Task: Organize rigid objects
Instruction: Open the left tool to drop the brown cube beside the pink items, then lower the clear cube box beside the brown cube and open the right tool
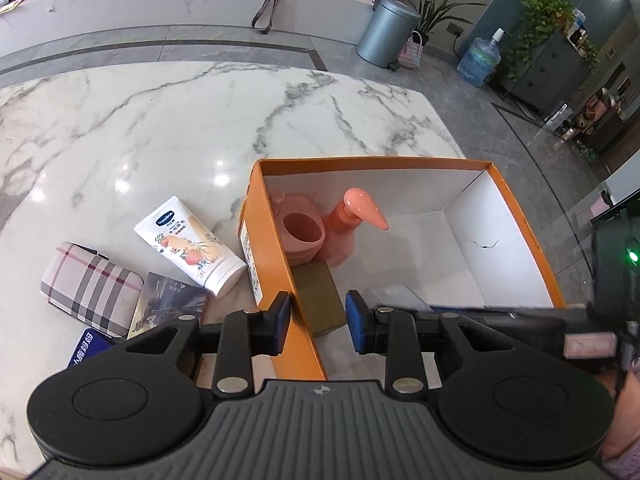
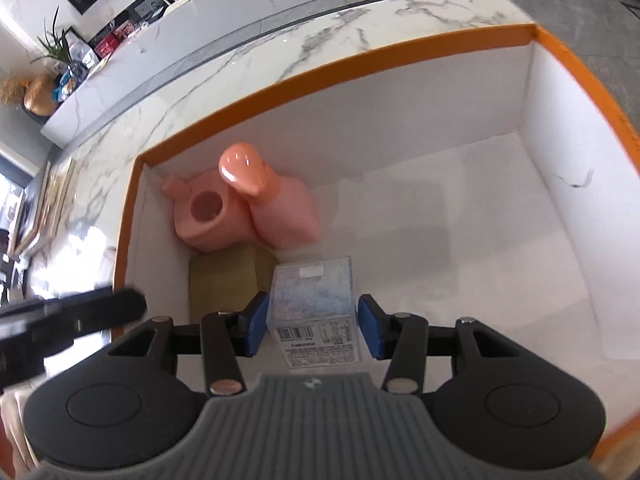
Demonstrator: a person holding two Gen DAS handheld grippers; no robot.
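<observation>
An orange box [image 1: 276,276] with a white inside stands on the marble table [image 1: 160,120]. In it are a pink pump bottle [image 1: 352,220], a pink holder [image 1: 300,232] and an olive block [image 1: 320,292]. My left gripper [image 1: 318,322] is open and straddles the box's left wall. My right gripper [image 2: 314,330] is inside the box [image 2: 580,92], with its jaws on either side of a clear plastic cube [image 2: 314,304]; small gaps show at both pads. The pink bottle [image 2: 280,204], holder [image 2: 208,216] and olive block [image 2: 224,280] lie beyond it.
Left of the box lie a white cream tube [image 1: 192,244], a plaid case [image 1: 90,288], a dark card box [image 1: 168,312] and a blue packet [image 1: 86,348]. A counter, a bin [image 1: 386,30] and plants stand beyond the table.
</observation>
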